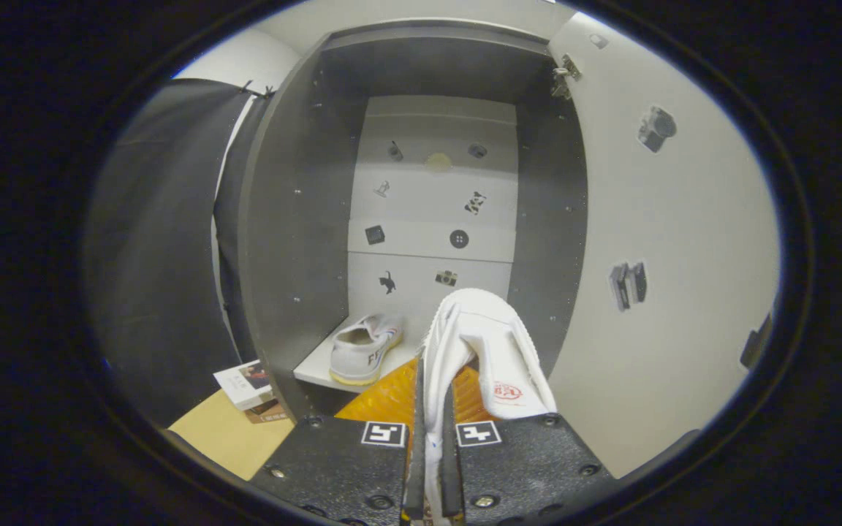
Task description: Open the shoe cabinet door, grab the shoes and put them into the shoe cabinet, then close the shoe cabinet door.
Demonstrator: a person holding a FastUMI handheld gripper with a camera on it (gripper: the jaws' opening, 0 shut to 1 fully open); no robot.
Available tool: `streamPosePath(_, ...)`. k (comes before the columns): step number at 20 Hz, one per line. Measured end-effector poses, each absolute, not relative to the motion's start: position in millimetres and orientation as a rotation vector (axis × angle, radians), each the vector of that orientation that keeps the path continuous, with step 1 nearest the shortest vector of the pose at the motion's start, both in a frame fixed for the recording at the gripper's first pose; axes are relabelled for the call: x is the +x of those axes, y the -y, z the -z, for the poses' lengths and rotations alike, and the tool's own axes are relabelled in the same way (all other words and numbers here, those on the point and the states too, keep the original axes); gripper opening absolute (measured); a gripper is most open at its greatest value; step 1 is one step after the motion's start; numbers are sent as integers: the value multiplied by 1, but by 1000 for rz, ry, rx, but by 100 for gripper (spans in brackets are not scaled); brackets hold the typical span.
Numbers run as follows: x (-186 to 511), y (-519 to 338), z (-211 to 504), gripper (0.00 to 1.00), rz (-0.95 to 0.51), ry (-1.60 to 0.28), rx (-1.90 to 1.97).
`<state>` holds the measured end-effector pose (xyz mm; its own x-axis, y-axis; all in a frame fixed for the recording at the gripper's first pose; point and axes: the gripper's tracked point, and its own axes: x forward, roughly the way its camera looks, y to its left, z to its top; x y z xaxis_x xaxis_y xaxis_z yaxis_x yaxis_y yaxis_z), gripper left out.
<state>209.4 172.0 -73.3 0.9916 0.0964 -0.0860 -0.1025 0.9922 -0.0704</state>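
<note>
The shoe cabinet point(297, 219) stands straight ahead with its door point(669, 241) swung open to the right. One white canvas shoe point(362, 347) rests on the cabinet's white bottom shelf point(315, 371), left of centre, heel toward me. My gripper point(432, 431) is shut on the second white shoe point(483, 343), both fingers pinching its side wall; the shoe stands up between and just beyond the fingers, in front of the cabinet's opening.
The cabinet's dark side walls frame a white back panel point(432, 219) dotted with small stickers. Black cloth point(158, 256) hangs left of the cabinet. Books point(249, 387) lie on a tan floor patch point(227, 438) by the cabinet's lower left corner.
</note>
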Motion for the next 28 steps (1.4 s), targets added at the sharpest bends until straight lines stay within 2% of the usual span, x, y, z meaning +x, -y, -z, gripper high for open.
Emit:
streamPosePath(15,376,-192,66,12,-96,-50,-124)
streamPosePath(28,429,-201,129,12,-92,-318,-39)
